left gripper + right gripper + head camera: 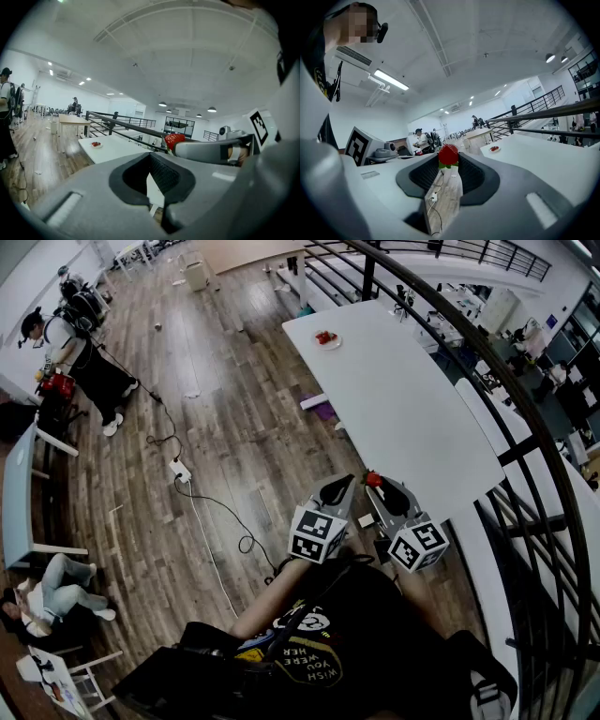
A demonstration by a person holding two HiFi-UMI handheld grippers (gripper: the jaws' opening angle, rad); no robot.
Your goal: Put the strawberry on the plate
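A red strawberry (374, 479) sits pinched between the fingertips of my right gripper (379, 489); the right gripper view has it at the jaw tips (448, 154), green leaves down. A small white plate (327, 338) holding red strawberries rests at the far end of the long white table (403, 409), well away from both grippers. The same plate appears in both gripper views (96, 145) (494, 149). My left gripper (336, 491) hangs beside the right one off the table's near end, its tips meeting with nothing between them (150, 157). From there the held strawberry (174, 139) shows to the right.
A black railing (525, 418) curves along the table's right side. On the wooden floor lie a cable and a power strip (180, 470). A person (80, 357) stands at the far left, another sits at the lower left (56, 592). A purple item (323, 411) lies under the table's edge.
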